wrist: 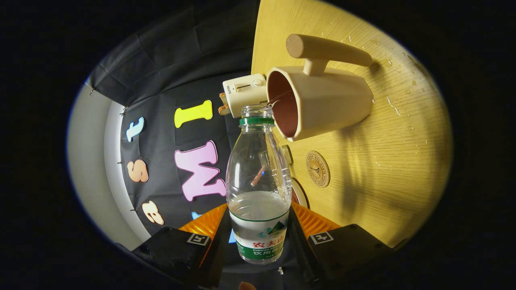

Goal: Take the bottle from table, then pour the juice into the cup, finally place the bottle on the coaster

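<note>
Plastic bottle (258, 189) clamped between tongs (259, 225) (mouth at cup (318, 102)).

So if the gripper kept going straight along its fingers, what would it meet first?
The gripper is shut on the bottle, whose open mouth sits at the cup rim; the cup likely comes first, though depth is unclear.

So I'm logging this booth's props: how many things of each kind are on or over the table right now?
Bottle, clamped between the gripper fingers, mouth at the cup's rim: 1
Cup with wooden handle: 1
Round coaster: 1
Toaster: 1
Total: 4, not counting partly hidden round items behind the bottle.
</note>
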